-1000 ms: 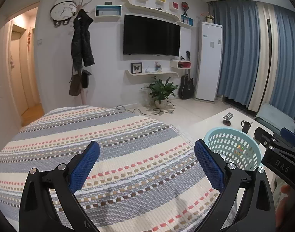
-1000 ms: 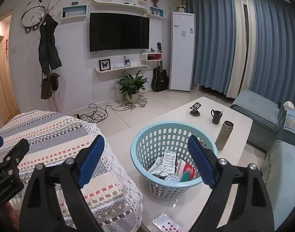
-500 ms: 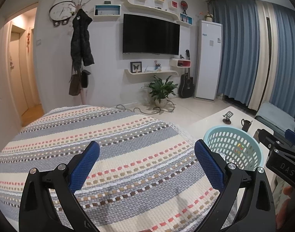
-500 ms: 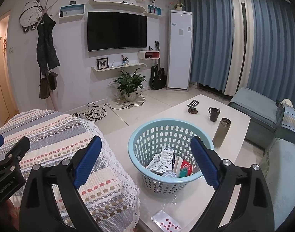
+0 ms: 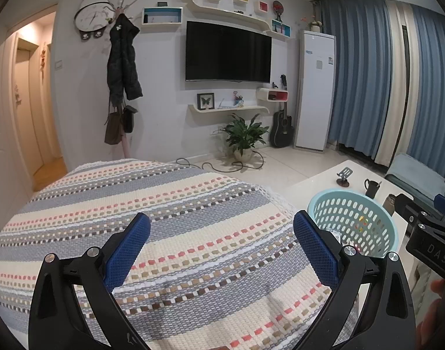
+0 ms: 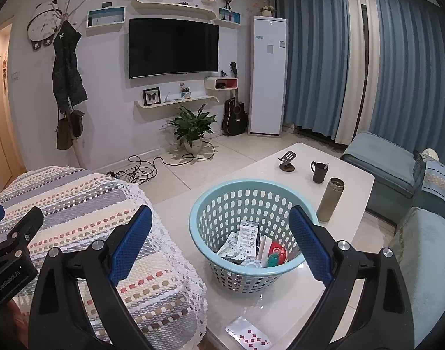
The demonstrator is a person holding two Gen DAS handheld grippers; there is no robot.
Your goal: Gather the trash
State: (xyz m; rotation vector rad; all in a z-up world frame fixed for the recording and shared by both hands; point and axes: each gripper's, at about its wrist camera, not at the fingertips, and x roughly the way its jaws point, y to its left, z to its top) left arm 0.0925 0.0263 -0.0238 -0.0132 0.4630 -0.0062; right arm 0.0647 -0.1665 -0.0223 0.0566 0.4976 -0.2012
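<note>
Right gripper [image 6: 219,234] hangs over the near part of the white tabletop [image 6: 353,183], fingers [image 6: 130,242] spread wide, nothing between them. Straight beyond it stands the pale blue basket [image 6: 219,201], upright, already holding a heap of wrappers and packets [image 6: 248,240].

Left gripper [image 5: 221,246] hovers over the striped knitted cover [image 5: 170,204], fingers equally wide apart, also empty. No trash shows on the cover in either view.

One piece looks still uncollected: a flat silvery wrapper with red diamonds [image 6: 248,334], lying on the tabletop at its near edge, below the right gripper and toward me from the basket. Its long axis runs slantwise, left end further, right end nearer. It lies well apart from the basket, bare tabletop between them.

Judgement: the right hand is the nearer one; the left would have to cross over the cover's lace hem [image 6: 190,274]. The wrapper lies below and behind the fingertips, so the gripper would need to draw back and tip down before closing across the short side.

Room: open tabletop right of the wrapper. The lace hem hangs just beside its left end, a snag risk. Flask [image 6: 330,201], mug [image 6: 320,172] and phone stand [image 6: 287,162] sit at the far side, clear of the path. Being flat, the wrapper may slide toward the edge instead of lifting.
</note>
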